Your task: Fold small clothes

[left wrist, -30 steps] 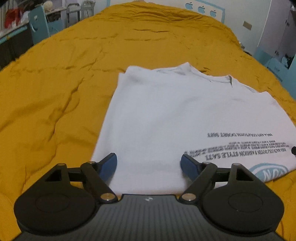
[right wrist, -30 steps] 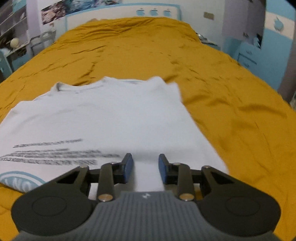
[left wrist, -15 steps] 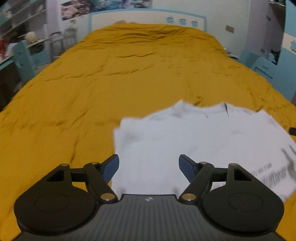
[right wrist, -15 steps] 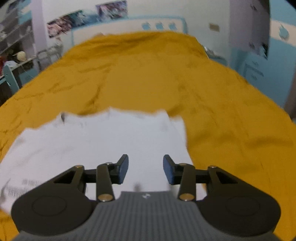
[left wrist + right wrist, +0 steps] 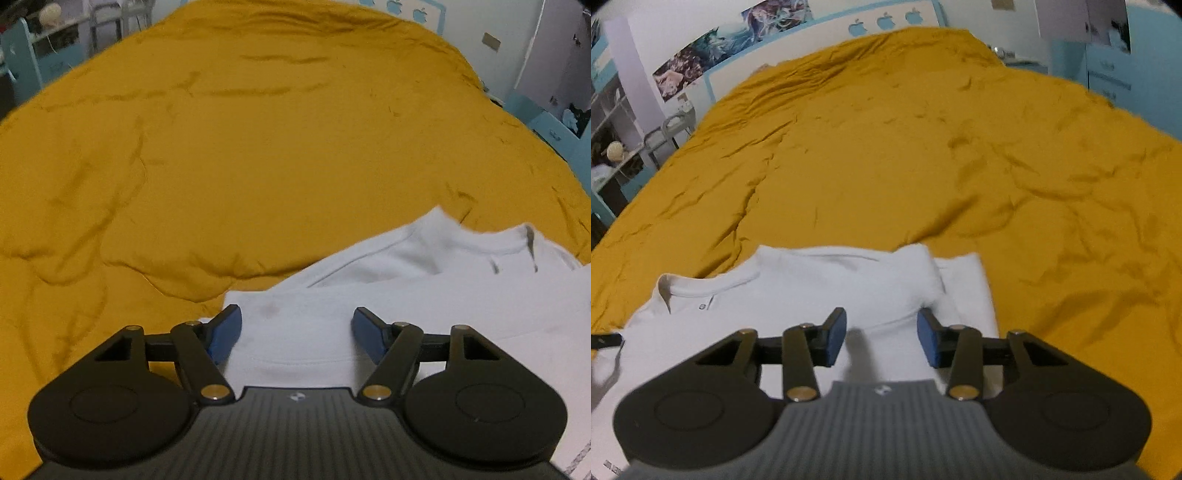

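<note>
A white T-shirt (image 5: 424,295) lies on the mustard-yellow bedspread (image 5: 258,147), its hem end folded up over the body toward the collar. My left gripper (image 5: 296,338) is open and empty, just above the shirt's left side near the folded edge. In the right wrist view the shirt (image 5: 798,291) shows its collar at the left and a folded layer. My right gripper (image 5: 881,339) is open and empty over the shirt's right part, its shadow on the cloth.
The bedspread (image 5: 923,166) stretches far ahead, wrinkled. A blue chair and shelves (image 5: 33,55) stand off the bed's left. A blue cabinet (image 5: 546,125) stands off the right. A wall with posters (image 5: 720,48) is behind the bed's head.
The shirt's lower half has been folded up over the upper half, so the printed text is hidden. Both grippers moved forward toward the collar, and the right gripper opened wider.
</note>
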`<state>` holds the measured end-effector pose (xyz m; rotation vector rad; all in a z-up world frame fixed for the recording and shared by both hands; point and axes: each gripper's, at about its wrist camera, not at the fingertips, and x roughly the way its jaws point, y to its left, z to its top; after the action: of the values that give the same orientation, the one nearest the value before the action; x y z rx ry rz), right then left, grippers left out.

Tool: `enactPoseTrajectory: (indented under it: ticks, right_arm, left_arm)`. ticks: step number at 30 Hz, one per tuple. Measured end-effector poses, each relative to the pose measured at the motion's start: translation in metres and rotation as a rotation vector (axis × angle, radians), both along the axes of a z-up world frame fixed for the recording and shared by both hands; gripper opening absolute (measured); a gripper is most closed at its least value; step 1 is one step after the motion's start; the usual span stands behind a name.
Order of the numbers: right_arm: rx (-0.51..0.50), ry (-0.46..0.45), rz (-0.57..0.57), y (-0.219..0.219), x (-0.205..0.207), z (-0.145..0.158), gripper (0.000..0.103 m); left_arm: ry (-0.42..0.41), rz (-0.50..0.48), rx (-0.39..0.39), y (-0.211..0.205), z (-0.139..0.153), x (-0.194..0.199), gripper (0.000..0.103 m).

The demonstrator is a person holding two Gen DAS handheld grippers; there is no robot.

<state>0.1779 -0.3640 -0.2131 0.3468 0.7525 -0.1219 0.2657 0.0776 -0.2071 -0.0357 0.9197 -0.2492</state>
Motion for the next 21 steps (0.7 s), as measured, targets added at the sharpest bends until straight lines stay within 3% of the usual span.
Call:
enactPoseTrajectory:
  ticks: [5, 7, 9, 11, 14, 17, 21]
  right_arm:
    - [-0.067, 0.022, -0.001, 0.011, 0.002, -0.001, 0.038]
    - [-0.092, 0.02, -0.022, 0.024, 0.002, 0.009, 0.042]
    - [-0.068, -0.038, 0.007, 0.04, 0.002, 0.025, 0.054]
    - [-0.052, -0.086, 0.056, 0.062, 0.009, 0.041, 0.056]
    - [-0.063, -0.111, 0.134, 0.103, 0.035, 0.052, 0.056]
    - [0.026, -0.109, 0.192, 0.132, 0.065, 0.047, 0.055]
    - [0.172, -0.048, 0.171, 0.153, 0.104, 0.021, 0.05]
  left_arm:
    - [-0.001, -0.01, -0.012, 0.005, -0.003, 0.001, 0.085]
    - [-0.012, -0.003, 0.012, 0.004, 0.009, -0.004, 0.079]
    - [-0.061, -0.014, 0.045, 0.0, 0.025, -0.02, 0.079]
    - [-0.103, -0.022, 0.046, 0.002, 0.04, -0.041, 0.083]
    - [-0.085, -0.024, 0.003, 0.009, 0.051, -0.069, 0.087]
    - [-0.058, -0.075, -0.058, 0.015, 0.045, -0.091, 0.087]
    - [-0.049, -0.09, 0.002, 0.01, 0.03, -0.106, 0.087]
